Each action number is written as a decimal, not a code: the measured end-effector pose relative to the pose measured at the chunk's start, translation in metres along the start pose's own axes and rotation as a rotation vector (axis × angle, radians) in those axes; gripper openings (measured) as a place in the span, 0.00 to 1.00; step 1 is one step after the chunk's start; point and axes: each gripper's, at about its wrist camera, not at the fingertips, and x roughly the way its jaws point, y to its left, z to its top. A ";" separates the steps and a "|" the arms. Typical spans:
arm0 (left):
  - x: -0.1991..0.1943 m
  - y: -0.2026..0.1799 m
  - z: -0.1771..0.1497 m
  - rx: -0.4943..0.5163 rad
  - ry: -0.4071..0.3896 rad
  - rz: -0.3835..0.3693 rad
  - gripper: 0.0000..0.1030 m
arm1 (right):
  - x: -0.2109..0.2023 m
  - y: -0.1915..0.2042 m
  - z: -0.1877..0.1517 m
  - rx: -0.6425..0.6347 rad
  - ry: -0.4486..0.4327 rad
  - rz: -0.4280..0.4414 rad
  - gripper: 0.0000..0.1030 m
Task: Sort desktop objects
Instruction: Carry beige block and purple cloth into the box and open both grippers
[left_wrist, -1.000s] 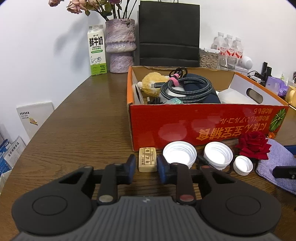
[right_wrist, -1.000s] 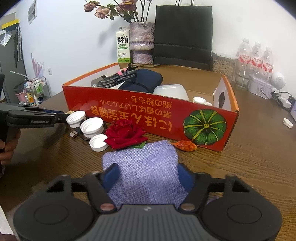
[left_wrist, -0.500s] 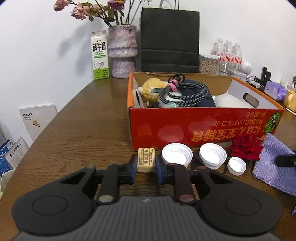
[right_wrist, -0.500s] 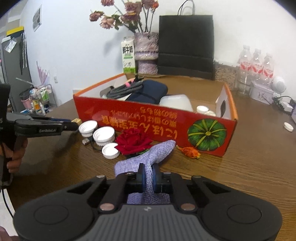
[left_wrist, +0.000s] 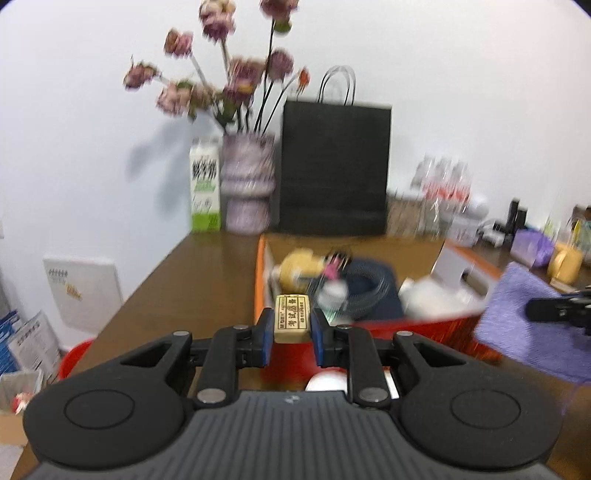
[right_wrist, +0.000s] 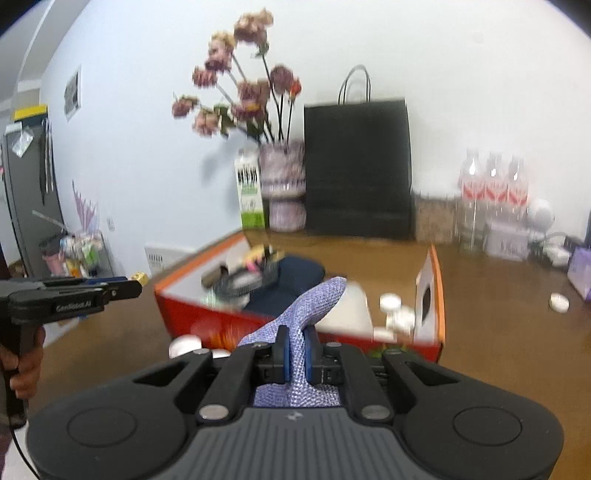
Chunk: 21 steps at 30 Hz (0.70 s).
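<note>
L tool (left_wrist: 291, 334) clamped on tan eraser (left_wrist: 291, 318), R tool (right_wrist: 294, 349) pinched shut on purple cloth (right_wrist: 314, 301); both lifted off brown wood table (left_wrist: 192, 273). Red box (right_wrist: 207, 317) at 12, cables inside. Far: vase w/ flowers (left_wrist: 248, 192), milk carton (left_wrist: 205, 194), black bag (left_wrist: 334, 170), white wall.

Colours and patterns on the brown tabletop (left_wrist: 207, 273)

The left tool (left_wrist: 291, 325) is black with blue pads and grips a tan eraser (left_wrist: 291, 317) printed with dark characters; the right tool (right_wrist: 294, 349) has the same colours and pinches a lilac cloth (right_wrist: 310, 302) of fine woven texture. The box (right_wrist: 192, 317) is red outside, with orange rims and pale inner flaps. At the tabletop's far edge stand a matt black paper bag (left_wrist: 334, 170), a mottled purple-white vase (left_wrist: 247, 184) of dusty pink flowers (left_wrist: 207, 92), and a white-and-green milk carton (left_wrist: 205, 184).
</note>
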 end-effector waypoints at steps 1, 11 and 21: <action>0.000 -0.003 0.005 0.000 -0.015 -0.008 0.21 | 0.002 0.000 0.006 0.001 -0.012 0.000 0.06; 0.041 -0.032 0.041 -0.034 -0.060 -0.073 0.21 | 0.044 -0.021 0.055 0.100 -0.093 -0.035 0.06; 0.116 -0.052 0.052 -0.033 -0.021 -0.032 0.21 | 0.114 -0.058 0.066 0.164 -0.104 -0.129 0.06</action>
